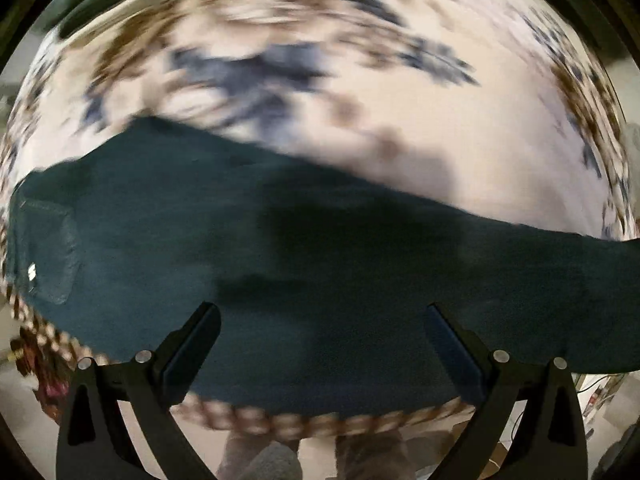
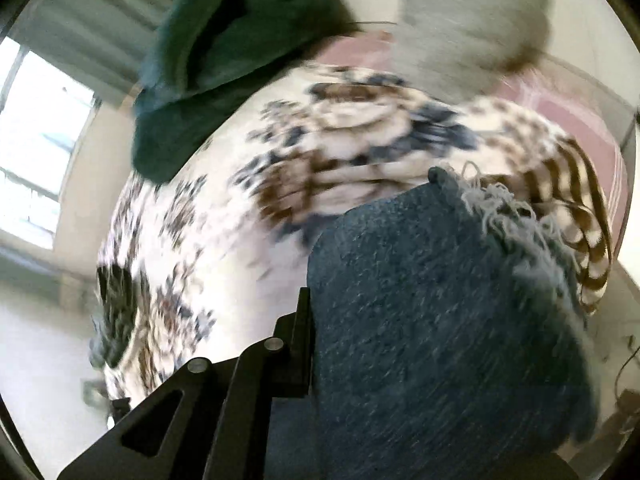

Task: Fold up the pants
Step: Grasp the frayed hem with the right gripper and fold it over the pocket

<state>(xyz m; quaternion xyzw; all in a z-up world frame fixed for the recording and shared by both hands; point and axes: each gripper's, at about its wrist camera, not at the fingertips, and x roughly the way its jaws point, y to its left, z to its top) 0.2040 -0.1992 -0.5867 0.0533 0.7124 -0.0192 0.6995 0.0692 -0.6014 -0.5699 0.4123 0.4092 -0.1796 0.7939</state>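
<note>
The left gripper (image 1: 322, 344) points straight down with its two fingers (image 1: 192, 344) spread wide and nothing between them: it is released. Directly under it and beyond lies a flat dark teal garment (image 1: 280, 240), spread in a broad band across a patterned cover (image 1: 360, 80) printed in white, brown and blue. The garment's far edge runs as a slanting line ahead of the gripper, with bare cover stretching well beyond it. Its near edge lies just behind the fingertips, close to the brown braided border (image 1: 320, 424) of the cover, past which the floor shows. Off to the gripper's left a stitched pocket (image 1: 48, 248) with a small white tag sits near the garment's end.

The right gripper (image 2: 316, 320) is clenched on the pants (image 2: 440, 320), blue denim that fills the view right in front of it and hides one finger; only the left finger (image 2: 300, 344) shows, pressed against the cloth. The frayed hem (image 2: 500, 216) of the pants hangs ahead and to the gripper's right. Beyond the denim the patterned cover lies open and unoccupied up to a second heap of teal cloth (image 2: 224, 60) at the far left and a blurred grey shape (image 2: 472, 28) at the far right. A window (image 2: 36, 140) stands to the left.
</note>
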